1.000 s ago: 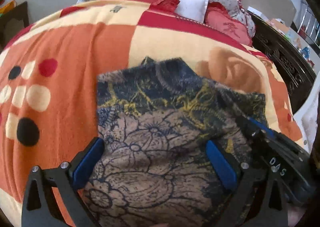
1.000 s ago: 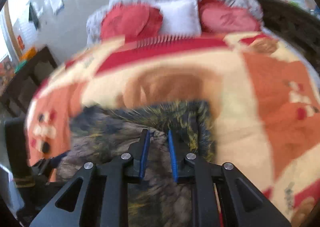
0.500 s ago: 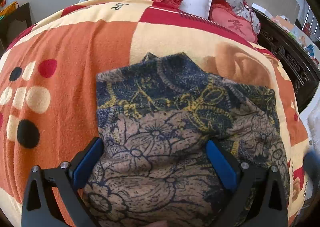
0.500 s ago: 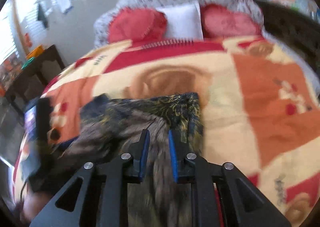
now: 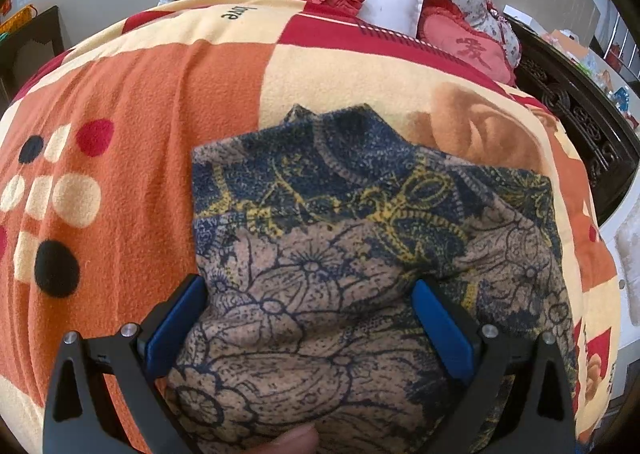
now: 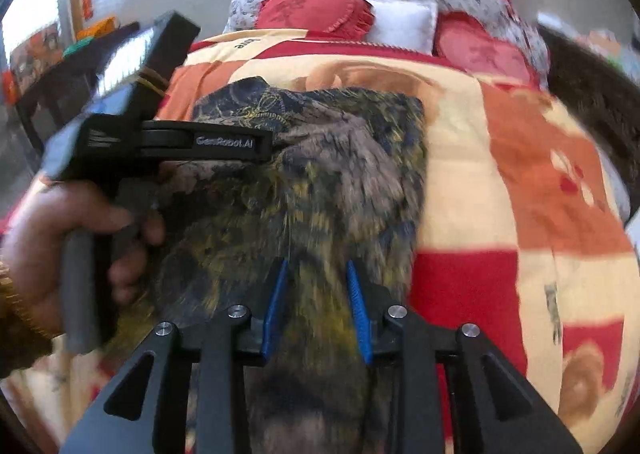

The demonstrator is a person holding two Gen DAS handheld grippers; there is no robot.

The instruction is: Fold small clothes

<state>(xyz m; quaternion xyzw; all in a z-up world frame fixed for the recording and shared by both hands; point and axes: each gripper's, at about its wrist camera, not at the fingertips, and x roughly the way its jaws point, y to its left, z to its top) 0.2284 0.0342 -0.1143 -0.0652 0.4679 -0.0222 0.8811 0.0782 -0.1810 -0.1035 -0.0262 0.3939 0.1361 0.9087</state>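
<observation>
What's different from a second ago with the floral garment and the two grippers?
The right gripper has opened: its fingers, nearly together a second ago, now stand apart over the dark blue, yellow and tan floral garment, letting it go. It has also drawn back out of the left wrist view, and the garment's right side now lies spread on the orange and cream fleece blanket. The left gripper stays wide open over the cloth.
</observation>
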